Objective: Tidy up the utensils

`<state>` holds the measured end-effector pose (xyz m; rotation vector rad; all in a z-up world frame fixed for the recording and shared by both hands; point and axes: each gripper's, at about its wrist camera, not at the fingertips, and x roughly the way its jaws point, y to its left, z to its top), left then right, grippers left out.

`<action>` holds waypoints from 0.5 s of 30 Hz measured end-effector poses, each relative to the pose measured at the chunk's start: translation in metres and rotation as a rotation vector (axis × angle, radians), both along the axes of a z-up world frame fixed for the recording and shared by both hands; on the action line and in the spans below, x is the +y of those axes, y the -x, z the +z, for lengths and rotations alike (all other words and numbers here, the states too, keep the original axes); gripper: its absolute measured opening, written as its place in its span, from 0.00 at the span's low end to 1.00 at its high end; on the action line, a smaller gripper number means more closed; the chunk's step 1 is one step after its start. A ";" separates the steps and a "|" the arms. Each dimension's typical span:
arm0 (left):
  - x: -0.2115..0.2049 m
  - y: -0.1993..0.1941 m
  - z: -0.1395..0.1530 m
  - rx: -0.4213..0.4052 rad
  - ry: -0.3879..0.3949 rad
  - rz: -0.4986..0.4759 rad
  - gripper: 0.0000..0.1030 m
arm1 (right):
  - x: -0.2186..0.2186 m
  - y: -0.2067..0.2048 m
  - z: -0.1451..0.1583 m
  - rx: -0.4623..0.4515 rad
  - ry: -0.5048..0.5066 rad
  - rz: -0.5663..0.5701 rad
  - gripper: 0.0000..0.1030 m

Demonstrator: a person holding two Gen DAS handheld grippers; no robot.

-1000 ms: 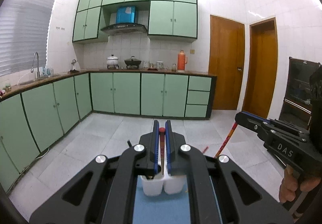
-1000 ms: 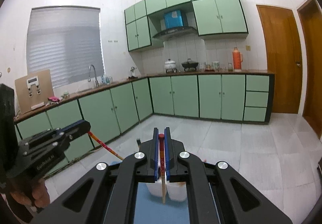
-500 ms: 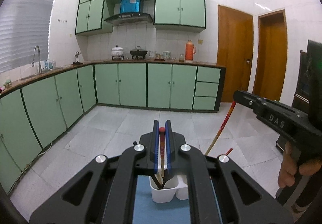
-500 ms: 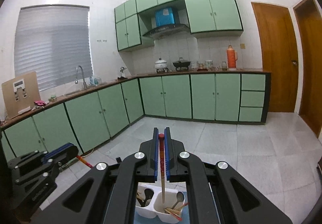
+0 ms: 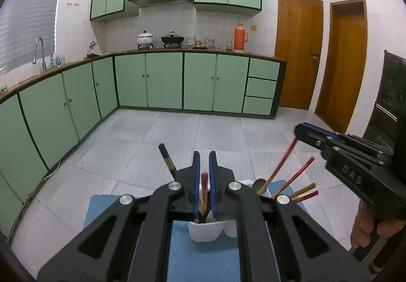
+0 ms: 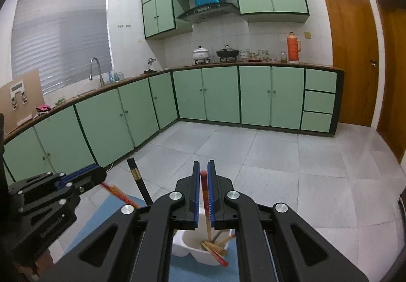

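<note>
A white two-compartment utensil holder point(image 5: 206, 231) stands on a blue mat point(image 5: 203, 256), also in the right wrist view point(image 6: 200, 247). My left gripper point(image 5: 204, 180) has its jaws slightly apart around a red-tipped chopstick point(image 5: 203, 192) that drops into the holder's left compartment. My right gripper point(image 6: 202, 187) has its jaws slightly apart around another red-tipped chopstick point(image 6: 206, 203) leaning into the right compartment. Red chopsticks point(image 5: 295, 181), a spoon point(image 5: 259, 185) and a dark-handled utensil point(image 5: 167, 160) stand in the holder.
Each gripper shows in the other's view: the right one point(image 5: 355, 162) and the left one point(image 6: 50, 195). Beyond lie a tiled floor point(image 5: 203, 135), green cabinets point(image 5: 177, 79) and wooden doors point(image 5: 299, 53).
Both grippers tilted down over the holder and their jaws parted a little. Both chopsticks have slipped lower into the holder.
</note>
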<state>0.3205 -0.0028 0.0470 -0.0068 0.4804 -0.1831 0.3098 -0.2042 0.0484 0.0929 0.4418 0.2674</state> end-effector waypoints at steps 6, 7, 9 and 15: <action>0.010 0.017 0.004 -0.030 -0.002 0.025 0.46 | -0.017 0.019 0.003 -0.014 -0.009 -0.038 0.33; 0.012 0.021 0.005 -0.038 -0.002 0.034 0.53 | -0.021 0.028 0.004 -0.021 -0.015 -0.051 0.36; 0.019 0.034 0.008 -0.056 0.010 0.057 0.64 | -0.028 0.039 0.006 -0.033 -0.023 -0.067 0.45; 0.025 0.073 0.012 -0.096 -0.011 0.098 0.86 | -0.043 0.093 0.002 -0.059 -0.026 -0.105 0.64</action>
